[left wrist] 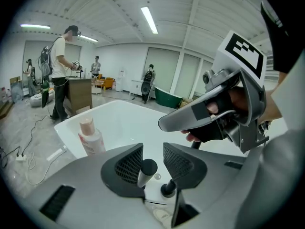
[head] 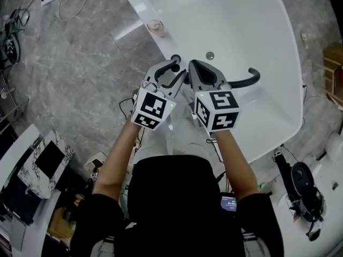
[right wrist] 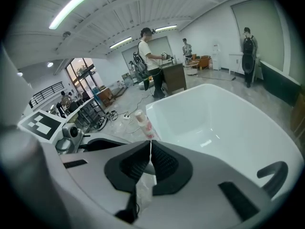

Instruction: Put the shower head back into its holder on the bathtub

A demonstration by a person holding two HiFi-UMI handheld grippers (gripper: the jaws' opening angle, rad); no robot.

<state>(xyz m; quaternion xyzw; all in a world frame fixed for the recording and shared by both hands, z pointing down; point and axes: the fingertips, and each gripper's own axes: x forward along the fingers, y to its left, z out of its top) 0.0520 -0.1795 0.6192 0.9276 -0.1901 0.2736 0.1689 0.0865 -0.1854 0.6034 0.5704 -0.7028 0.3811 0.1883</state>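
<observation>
White enamel fills the head view: the bathtub (head: 236,15) lies under the person, and both tools are brought close together at its near rim. The left gripper (head: 174,64) and the right gripper (head: 194,66) point at the same place, probably because the fittings are there. A black spout (head: 247,80) curves over the rim on the right, and a bottle (head: 156,28) stands further along.

Seen from the left gripper view, the jaws stand apart with a clear gap. A pale stem with a black top, which I take for the shower head (left wrist: 146,171), rises between them, close to the left pad but not clamped. A black fitting (left wrist: 167,189) sits just beside it on the rim. Whether the stem is fully seated in its holder, I cannot tell.

Seen from the right gripper view, the jaw tips meet. Behind them shows a pale strip (right wrist: 143,192), possibly only background, so I judge this tool holds nothing.
</observation>
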